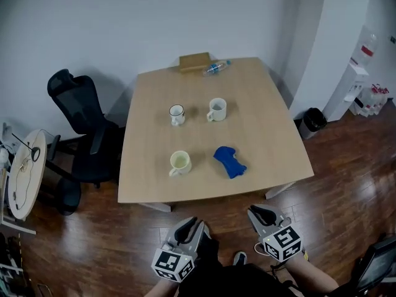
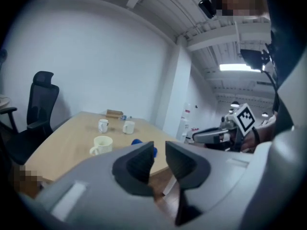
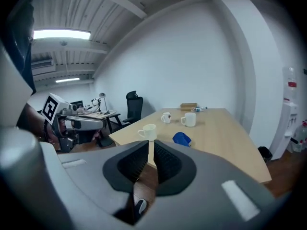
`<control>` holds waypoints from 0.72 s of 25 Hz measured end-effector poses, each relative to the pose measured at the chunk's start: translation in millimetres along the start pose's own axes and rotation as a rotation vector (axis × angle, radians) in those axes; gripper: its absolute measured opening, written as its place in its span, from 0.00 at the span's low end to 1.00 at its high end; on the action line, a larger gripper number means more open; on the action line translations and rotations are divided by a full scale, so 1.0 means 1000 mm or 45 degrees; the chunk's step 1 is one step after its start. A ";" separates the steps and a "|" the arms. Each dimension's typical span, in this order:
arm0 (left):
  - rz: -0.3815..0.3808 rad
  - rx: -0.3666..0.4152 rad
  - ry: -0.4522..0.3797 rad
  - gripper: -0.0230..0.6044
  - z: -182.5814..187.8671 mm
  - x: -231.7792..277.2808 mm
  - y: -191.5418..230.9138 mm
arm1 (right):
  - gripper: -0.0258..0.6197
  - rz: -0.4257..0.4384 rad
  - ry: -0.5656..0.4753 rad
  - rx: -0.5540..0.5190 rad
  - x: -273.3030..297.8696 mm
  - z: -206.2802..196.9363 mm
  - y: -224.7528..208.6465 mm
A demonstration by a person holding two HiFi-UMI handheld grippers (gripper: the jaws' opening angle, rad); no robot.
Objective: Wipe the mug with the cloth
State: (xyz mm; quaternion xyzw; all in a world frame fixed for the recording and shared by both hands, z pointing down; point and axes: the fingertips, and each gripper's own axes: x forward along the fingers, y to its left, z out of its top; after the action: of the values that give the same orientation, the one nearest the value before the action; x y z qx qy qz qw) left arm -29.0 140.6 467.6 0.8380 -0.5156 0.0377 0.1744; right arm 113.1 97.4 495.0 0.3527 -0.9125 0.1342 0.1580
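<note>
- Pale wood-grain table [image 1: 272,135]: it carries everything the task needs. Its near edge lies ahead of both grippers, which hang short of it, over the dark floor.
- left gripper [image 1: 190,223]: held low and off the table. Its own view shows the ribbed pads a narrow gap apart with nothing between them, so it is slightly parted and empty.
- right gripper [image 1: 260,211]: also off the table. Its pads are brought together with only a sliver showing, and it grips nothing.
- Mugs, three, all upright: the cream mug [image 1: 179,163] stands nearest, left of the cloth. The dark-rimmed mug [image 1: 177,114] and the white mug [image 1: 217,109] stand further back, side by side but apart. The task does not say which one is meant; the cream mug looks likeliest, being close to the cloth.
- Mug handling, judged: ceramic, so rigid, fairly heavy, glazed and slick, and breakable if knocked over or dropped. The handle or a pinch over the rim wall looks the surest hold, while round sides would likely slip between the pads.
- cloth [image 1: 230,161]: blue and crumpled in a small heap near the front edge, well apart from the far mugs. Judged soft, light and limp; it will sag and bunch. Best pinched at a raised fold, with enough bulk in the jaws to press against the mug.
</note>
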 end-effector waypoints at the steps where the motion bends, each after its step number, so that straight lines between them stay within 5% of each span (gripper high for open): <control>1: 0.002 0.009 0.003 0.16 -0.003 -0.006 -0.017 | 0.10 0.001 -0.029 -0.004 -0.014 -0.002 0.003; 6: 0.011 0.018 0.013 0.16 -0.015 -0.041 -0.064 | 0.10 -0.016 -0.144 -0.025 -0.059 0.000 0.015; 18: -0.034 0.010 -0.071 0.16 0.001 -0.080 -0.049 | 0.09 -0.063 -0.195 -0.113 -0.063 0.028 0.055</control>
State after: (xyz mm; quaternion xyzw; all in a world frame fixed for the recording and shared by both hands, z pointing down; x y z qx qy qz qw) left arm -22.7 228.1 435.0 0.8462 -0.5090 0.0141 0.1571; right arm 113.9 164.4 437.6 0.3769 -0.9180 0.0625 0.1065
